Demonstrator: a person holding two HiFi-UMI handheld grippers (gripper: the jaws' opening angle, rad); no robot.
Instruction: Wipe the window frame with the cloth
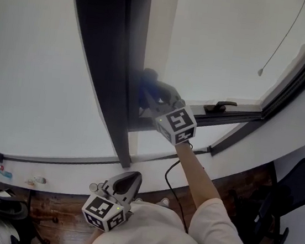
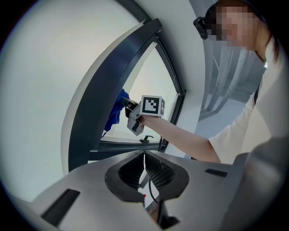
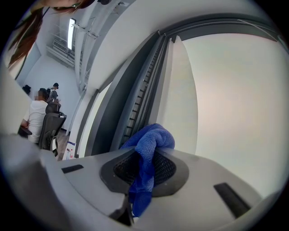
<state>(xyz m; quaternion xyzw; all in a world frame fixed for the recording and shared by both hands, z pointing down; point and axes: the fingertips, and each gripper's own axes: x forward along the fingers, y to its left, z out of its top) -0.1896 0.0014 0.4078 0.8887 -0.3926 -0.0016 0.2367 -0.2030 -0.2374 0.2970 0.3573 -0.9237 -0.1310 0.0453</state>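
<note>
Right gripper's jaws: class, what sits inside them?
A blue cloth is clamped inside the right gripper, bunched above, in front of the dark window frame. The cloth covers the jaws' contact faces.

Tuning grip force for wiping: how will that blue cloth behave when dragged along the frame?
Probably floppy: the cloth bunches and droops from the right gripper, whose jaws are shut on it. Likely light, with a nappy weave, so it should drag on the window frame rather than slip. No breakage risk.
</note>
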